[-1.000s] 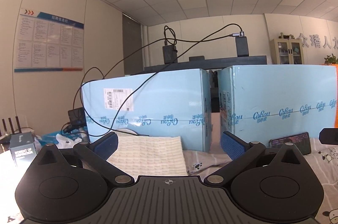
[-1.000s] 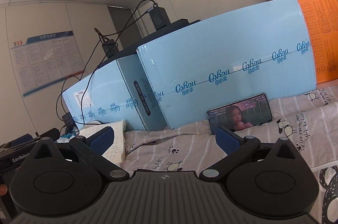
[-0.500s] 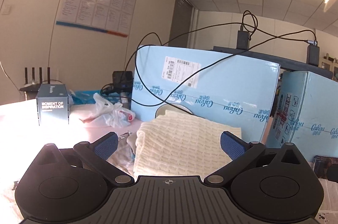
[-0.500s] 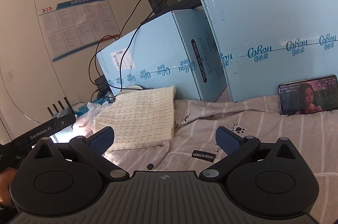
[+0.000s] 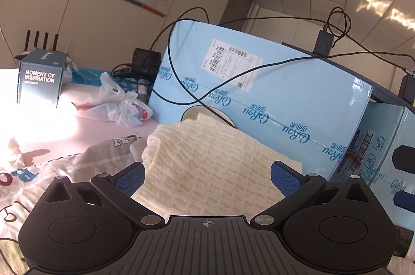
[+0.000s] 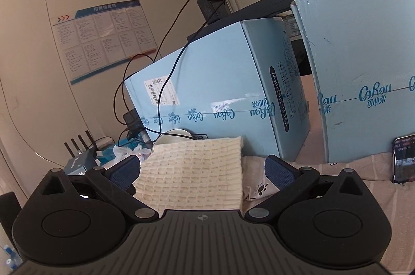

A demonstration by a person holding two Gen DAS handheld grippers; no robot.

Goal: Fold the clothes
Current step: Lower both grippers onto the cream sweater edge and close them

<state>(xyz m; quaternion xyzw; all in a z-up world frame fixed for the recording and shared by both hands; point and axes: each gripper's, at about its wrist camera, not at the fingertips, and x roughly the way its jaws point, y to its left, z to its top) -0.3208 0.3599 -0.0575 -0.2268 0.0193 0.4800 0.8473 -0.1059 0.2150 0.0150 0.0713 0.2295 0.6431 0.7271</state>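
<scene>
Both hand-held grippers, L [image 5: 206,177] & R [image 6: 201,170]: jaws wide apart, empty.

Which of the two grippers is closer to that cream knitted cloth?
Left, I'd judge. The left gripper hangs right over the cream knitted cloth, open. The right gripper faces it from slightly farther back, also open.

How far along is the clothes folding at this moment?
Done: the cream knit sweater already lies folded flat beside the blue carton. In hand: nothing; the left gripper and right gripper both have their jaws open and point at the sweater. Left: the grey printed garment lies rumpled, apparently unfolded.
</scene>
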